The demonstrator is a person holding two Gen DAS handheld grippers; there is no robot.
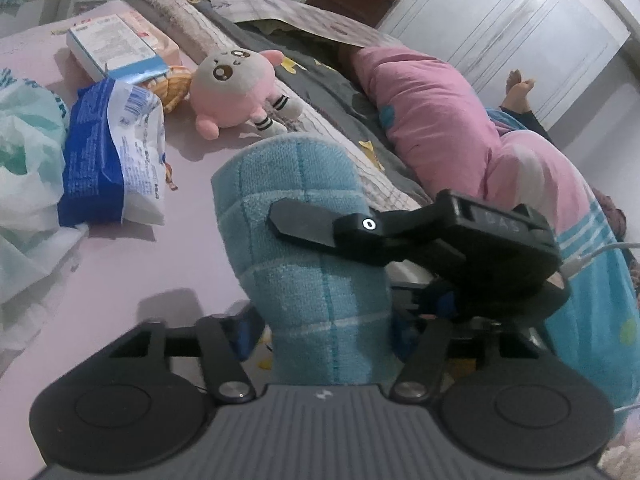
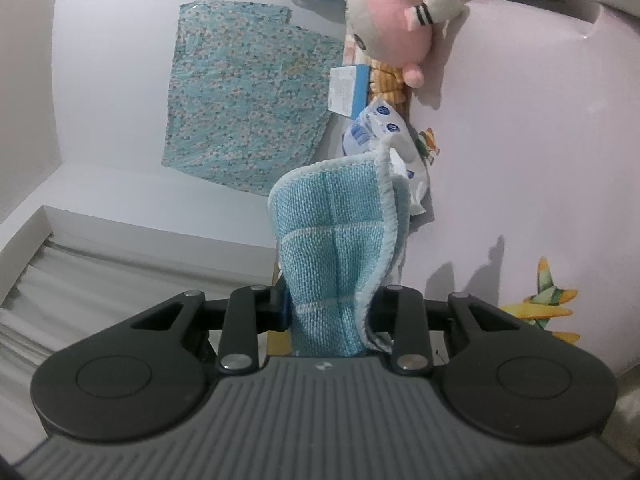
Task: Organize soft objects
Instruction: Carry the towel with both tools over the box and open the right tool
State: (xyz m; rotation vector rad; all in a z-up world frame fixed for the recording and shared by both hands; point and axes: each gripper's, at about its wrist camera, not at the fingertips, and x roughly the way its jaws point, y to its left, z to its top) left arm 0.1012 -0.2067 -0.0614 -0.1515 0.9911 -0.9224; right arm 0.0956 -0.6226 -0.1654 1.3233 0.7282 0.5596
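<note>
1. A soft light-blue checked cloth [image 1: 304,240] stands up in the air over the pink bed sheet [image 1: 132,264]. It is the thing being handled.
2. The left tongs [image 1: 324,336] have the cloth's lower part between their fingers. The fingertips are hidden behind the cloth, so I cannot tell if they squeeze it.
3. The right tongs [image 2: 332,316] are closed on the same cloth, pinching its bottom edge. In the left view, one black finger [image 1: 300,226] of these tongs lies across the cloth's front.
4. A round pink-and-cream plush toy with striped legs [image 1: 236,88] lies on the bed, well behind the cloth.
5. Beside the toy sit a blue-and-white crinkly plastic packet [image 1: 108,156], a flat white-and-blue cardboard box [image 1: 116,48] and a yellow knitted thing [image 1: 176,86].
6. A pink pillow [image 1: 432,120] lies to the right.
</note>
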